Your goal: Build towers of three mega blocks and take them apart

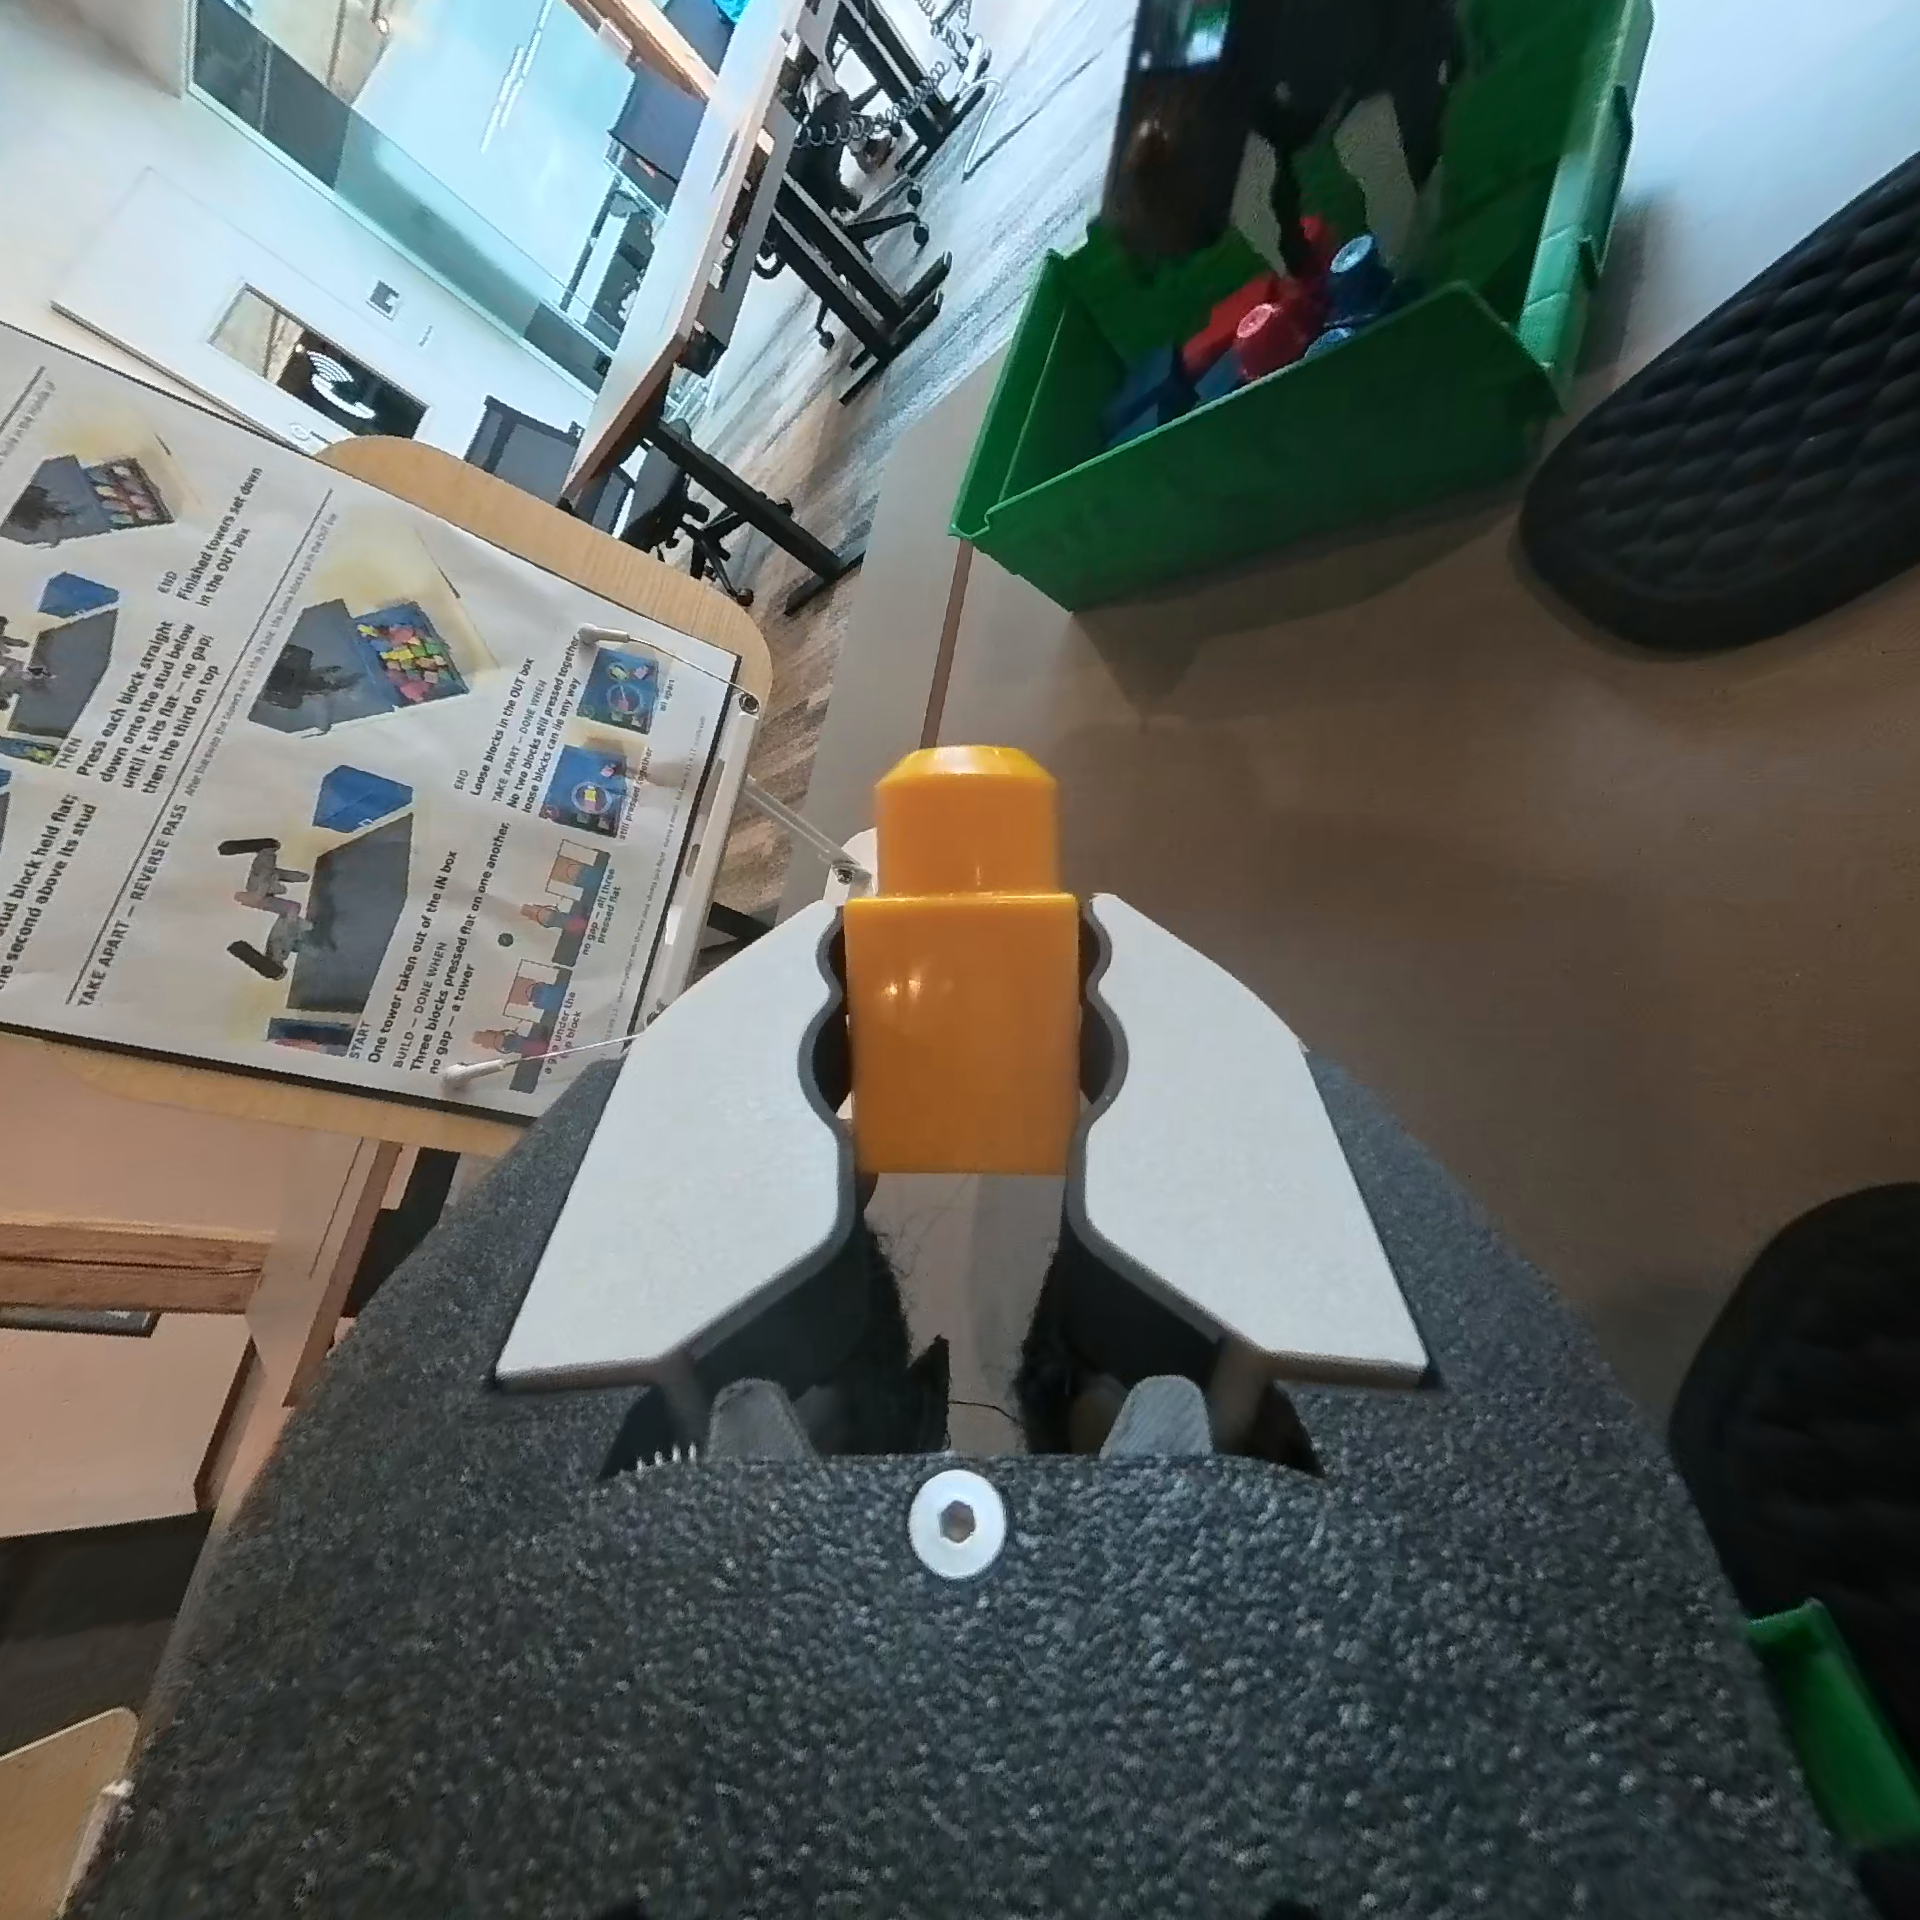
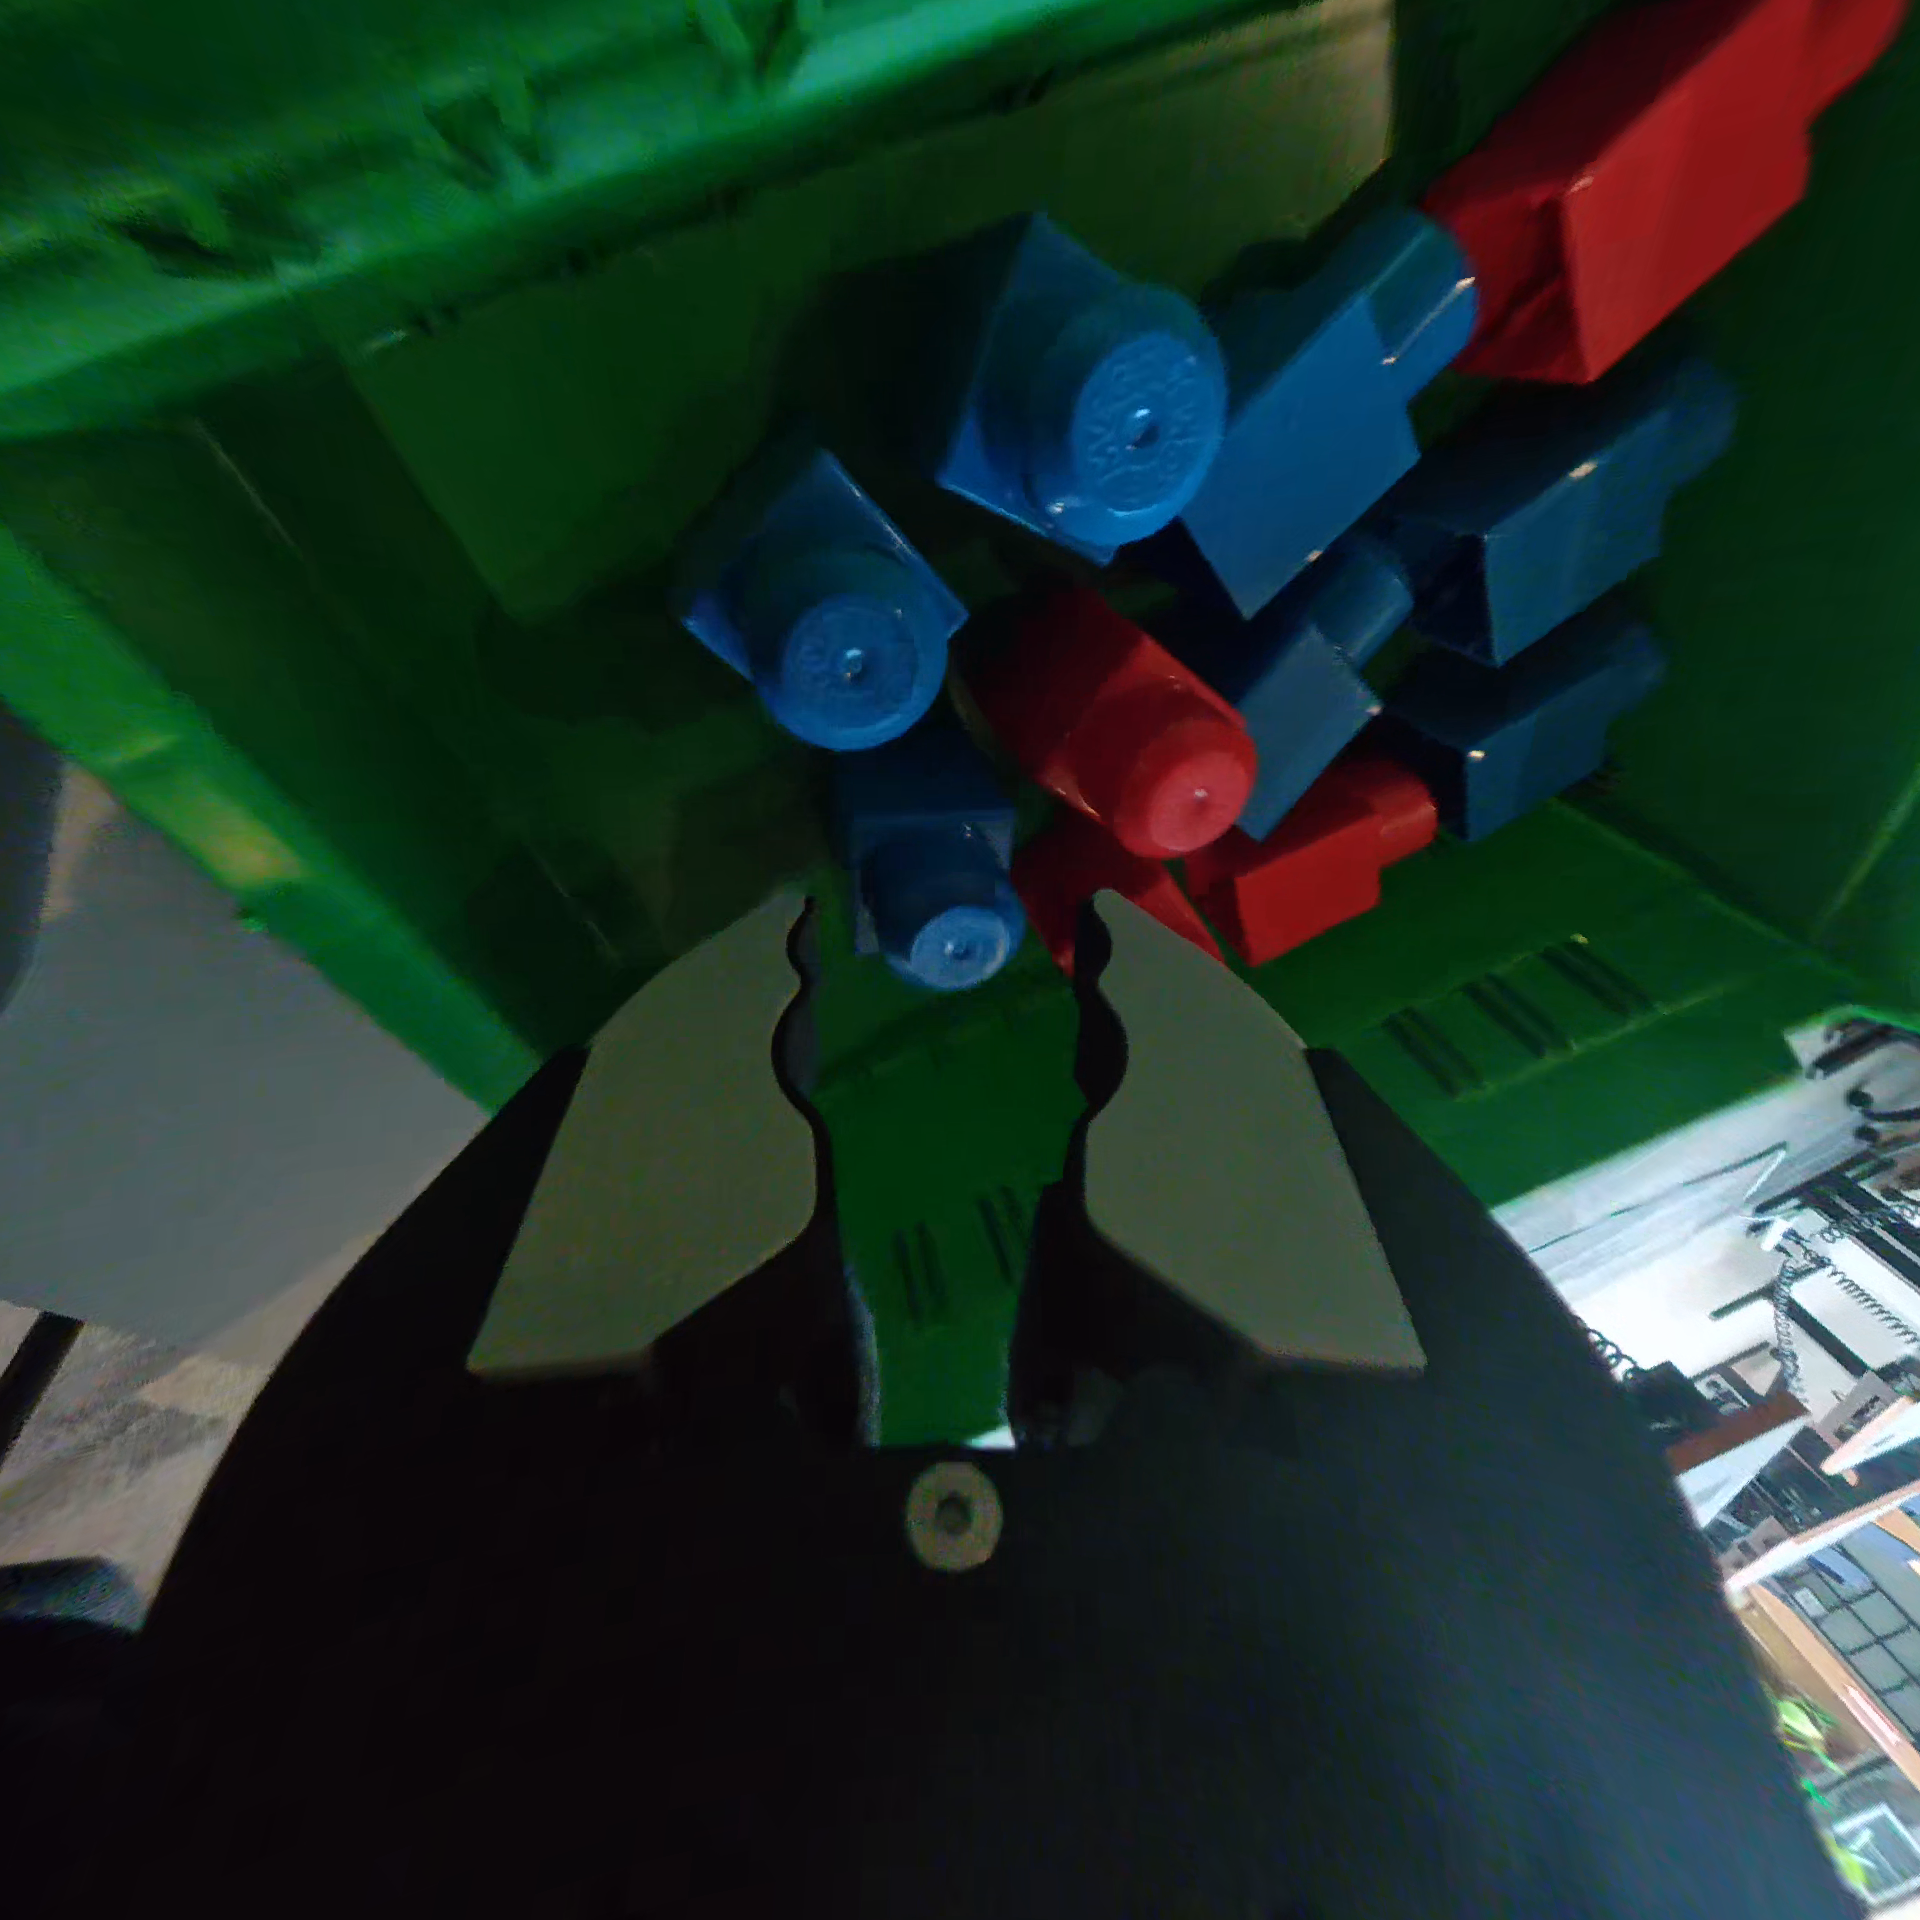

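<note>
Orange plastic fills my left wrist view: the left gripper (image 1: 961, 1023) has its fingers (image 1: 727, 1081) pressed against both sides of a single orange block (image 1: 961, 1039), held clear above the beige worktop (image 1: 1403, 883) with its stud pointing away from the camera. Beyond it, a green bin (image 1: 1247, 488) sits at the far edge of the worktop, with red and blue blocks visible inside. A black mat (image 1: 1745, 447) lies just beside the bin, toward the worktop's right side. Off the left edge stands a wooden board carrying a printed instruction sheet (image 1: 343, 748).

In my right wrist view, the right gripper (image 2: 948, 935) is down inside the green bin (image 2: 416, 312), fingers (image 2: 686, 1122) parted fairly wide and holding nothing. A dark blue block (image 2: 935, 883) lies stud-first toward the camera, just ahead of the gap between the fingertips; I cannot tell whether they touch it. Beside it sits a red block (image 2: 1122, 727), with two lighter blue blocks (image 2: 831, 644) behind and more red and blue ones piled toward the bin's far right corner. The picture is slightly blurred.
</note>
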Demonstrator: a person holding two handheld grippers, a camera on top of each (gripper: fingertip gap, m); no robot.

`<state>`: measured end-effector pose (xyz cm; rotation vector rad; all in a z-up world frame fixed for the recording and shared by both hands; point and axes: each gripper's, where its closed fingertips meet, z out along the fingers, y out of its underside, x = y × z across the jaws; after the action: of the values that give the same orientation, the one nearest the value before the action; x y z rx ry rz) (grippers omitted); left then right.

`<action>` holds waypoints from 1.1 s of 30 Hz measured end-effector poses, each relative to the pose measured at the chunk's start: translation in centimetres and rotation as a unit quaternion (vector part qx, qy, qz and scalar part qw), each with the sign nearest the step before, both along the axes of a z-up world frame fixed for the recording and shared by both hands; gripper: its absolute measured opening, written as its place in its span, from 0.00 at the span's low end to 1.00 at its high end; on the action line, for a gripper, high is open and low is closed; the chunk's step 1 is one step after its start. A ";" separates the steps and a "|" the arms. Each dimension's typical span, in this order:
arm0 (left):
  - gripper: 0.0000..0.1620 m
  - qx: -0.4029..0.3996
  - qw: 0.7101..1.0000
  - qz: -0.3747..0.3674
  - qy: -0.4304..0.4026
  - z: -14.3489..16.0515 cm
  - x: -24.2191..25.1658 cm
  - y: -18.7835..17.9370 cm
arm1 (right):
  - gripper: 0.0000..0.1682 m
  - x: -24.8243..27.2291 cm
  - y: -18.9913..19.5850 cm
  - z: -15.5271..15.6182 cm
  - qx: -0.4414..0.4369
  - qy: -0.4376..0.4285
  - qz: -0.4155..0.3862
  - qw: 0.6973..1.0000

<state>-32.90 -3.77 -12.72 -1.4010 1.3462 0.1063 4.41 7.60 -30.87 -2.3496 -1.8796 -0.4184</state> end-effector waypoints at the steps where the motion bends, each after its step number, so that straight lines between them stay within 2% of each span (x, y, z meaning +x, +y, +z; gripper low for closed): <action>1: 0.25 0.000 1.000 -0.001 0.000 0.0 0.1 0.0 | 0.28 -0.3 -0.1 1.0 0.016 0.006 0.002 1.000; 3: 0.25 0.000 1.000 -0.006 -0.002 0.0 0.3 -0.1 | 0.28 -2.4 -0.2 3.9 0.070 0.046 0.023 0.996; 5: 0.25 -0.003 1.000 -0.015 -0.003 0.0 0.7 -0.2 | 0.28 -7.1 -1.1 7.4 0.129 0.136 0.077 0.979; 7: 0.25 -0.011 1.000 -0.023 -0.007 0.0 1.1 -0.4 | 0.29 -13.3 -3.2 11.4 0.182 0.252 0.163 0.937; 10: 0.25 -0.017 0.999 -0.032 -0.011 -0.1 1.6 -0.5 | 0.29 -22.1 -8.9 16.1 0.190 0.402 0.296 0.845; 12: 0.25 -0.019 0.999 -0.035 -0.009 -0.2 1.9 -0.5 | 0.29 -25.8 -11.3 18.1 0.203 0.443 0.343 0.803; 15: 0.25 -0.022 0.999 -0.039 -0.003 -0.3 2.3 -0.5 | 0.28 -29.5 -13.3 20.1 0.216 0.480 0.374 0.763; 24: 0.25 -0.018 0.998 -0.060 0.008 -0.3 3.7 -1.0 | 0.26 -34.4 -14.6 20.1 0.195 0.491 0.413 0.742; 27: 0.25 -0.017 0.998 -0.065 0.009 -0.3 4.0 -1.1 | 0.17 -34.7 -14.7 19.9 0.202 0.485 0.426 0.737; 33: 0.27 -0.009 0.998 -0.067 0.005 -0.1 4.1 -1.1 | 0.17 -33.7 -14.7 20.2 0.213 0.479 0.428 0.736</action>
<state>-28.83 -4.86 -12.81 -1.3224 1.4488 0.0112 -29.31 -7.05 -10.63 -0.8464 -1.7253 0.3755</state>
